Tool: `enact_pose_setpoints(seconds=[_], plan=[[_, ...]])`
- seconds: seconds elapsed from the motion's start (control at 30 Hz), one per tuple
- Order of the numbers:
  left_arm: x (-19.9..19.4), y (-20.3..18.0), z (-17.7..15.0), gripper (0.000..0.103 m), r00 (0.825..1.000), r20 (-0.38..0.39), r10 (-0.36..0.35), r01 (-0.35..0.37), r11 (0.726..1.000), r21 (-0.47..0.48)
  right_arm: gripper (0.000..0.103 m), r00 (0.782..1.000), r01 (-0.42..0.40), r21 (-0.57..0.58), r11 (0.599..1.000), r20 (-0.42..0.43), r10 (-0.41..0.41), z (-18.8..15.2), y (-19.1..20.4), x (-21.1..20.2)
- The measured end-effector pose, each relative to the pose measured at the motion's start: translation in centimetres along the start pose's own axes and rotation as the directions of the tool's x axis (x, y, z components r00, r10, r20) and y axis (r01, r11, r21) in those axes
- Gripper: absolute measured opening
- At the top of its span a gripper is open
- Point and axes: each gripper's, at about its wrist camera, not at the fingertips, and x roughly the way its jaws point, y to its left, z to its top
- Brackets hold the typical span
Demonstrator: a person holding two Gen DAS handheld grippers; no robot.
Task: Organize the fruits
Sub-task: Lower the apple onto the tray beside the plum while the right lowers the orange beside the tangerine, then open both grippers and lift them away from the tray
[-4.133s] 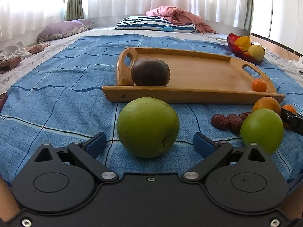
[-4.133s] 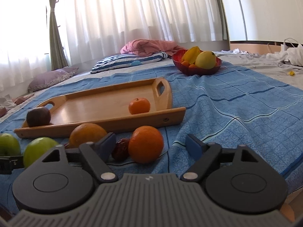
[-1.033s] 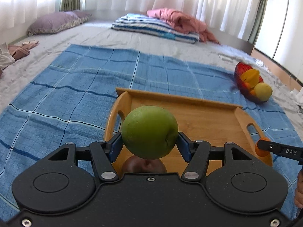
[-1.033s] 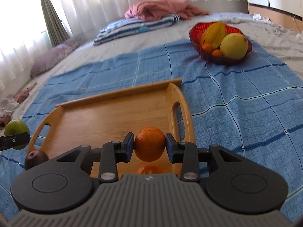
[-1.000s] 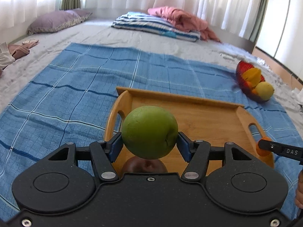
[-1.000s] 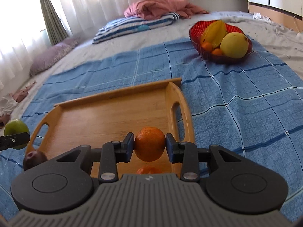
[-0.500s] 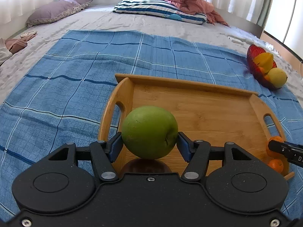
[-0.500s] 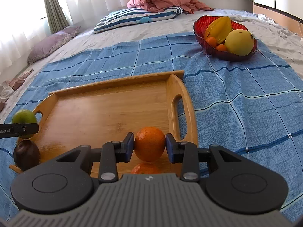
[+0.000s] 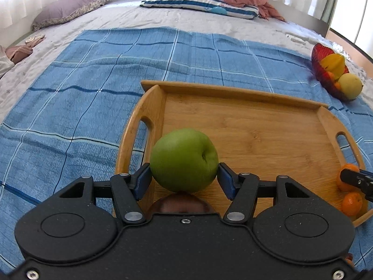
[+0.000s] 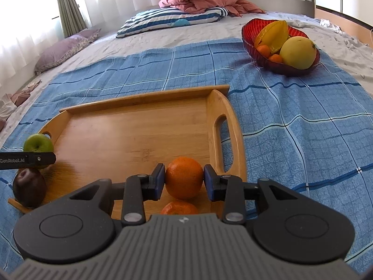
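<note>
My left gripper (image 9: 184, 179) is shut on a green apple (image 9: 184, 159) and holds it just above the left end of the wooden tray (image 9: 251, 126), over a dark brown fruit (image 9: 180, 204). My right gripper (image 10: 184, 182) is shut on an orange (image 10: 184, 177) low over the tray's right end (image 10: 130, 130), above a small tangerine (image 10: 179, 207). In the right wrist view the apple (image 10: 38, 143) and the dark fruit (image 10: 29, 186) show at the tray's left end. In the left wrist view the held orange (image 9: 347, 178) and the tangerine (image 9: 352, 203) show at the right end.
The tray lies on a blue checked blanket (image 10: 303, 121) on a bed. A red bowl (image 10: 279, 46) with a starfruit, a yellow fruit and small oranges stands at the far right. A striped pillow (image 9: 198, 1), a pink quilt and a purple pillow lie at the back.
Both grippers have come lower and closer to the tray with their fruit still held. The tray looks larger in both views.
</note>
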Motion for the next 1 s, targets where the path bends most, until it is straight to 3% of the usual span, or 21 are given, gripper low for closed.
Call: enact_pose_setpoints(seconds=[0.33, 0.47, 0.5, 0.53, 0.6, 0.83, 1.0], plan=[[0.2, -0.1, -0.3, 0.059, 1.0, 0.016, 0.001, -0.002, 1.0, 0.017, 0.041, 1.0, -0.002, -0.016, 1.0, 0.006, 0.003, -0.2, 0.1, 0.0], [0.1, -0.2, -0.3, 0.06, 1.0, 0.016, 0.003, -0.003, 1.0, 0.027, 0.057, 1.0, -0.017, -0.01, 1.0, 0.009, 0.017, -0.2, 0.0, -0.1], [0.0, -0.2, -0.4, 0.065, 1.0, 0.021, -0.001, 0.0, 1.0, 0.029, 0.065, 1.0, -0.021, -0.005, 1.0, 0.015, 0.021, -0.2, 0.0, -0.2], [-0.2, -0.2, -0.5, 0.074, 1.0, 0.029, -0.007, 0.006, 0.999, 0.033, 0.068, 0.999, -0.034, -0.002, 0.999, 0.02, 0.034, -0.2, -0.1, -0.4], [-0.7, -0.2, -0.7, 0.083, 0.998, 0.052, -0.019, 0.017, 0.999, 0.04, 0.076, 0.998, -0.053, 0.001, 0.999, 0.037, 0.052, -0.3, -0.1, -0.8], [-3.6, -0.5, -2.0, 0.099, 0.99, 0.13, -0.061, 0.053, 0.997, 0.064, 0.087, 0.991, -0.068, -0.021, 0.997, 0.111, 0.07, -1.1, 0.0, -2.9], [-6.4, -0.7, -4.4, 0.103, 0.975, 0.195, -0.109, 0.092, 0.991, 0.093, 0.091, 0.982, -0.06, -0.084, 0.995, 0.176, 0.074, -2.6, 0.7, -5.0]])
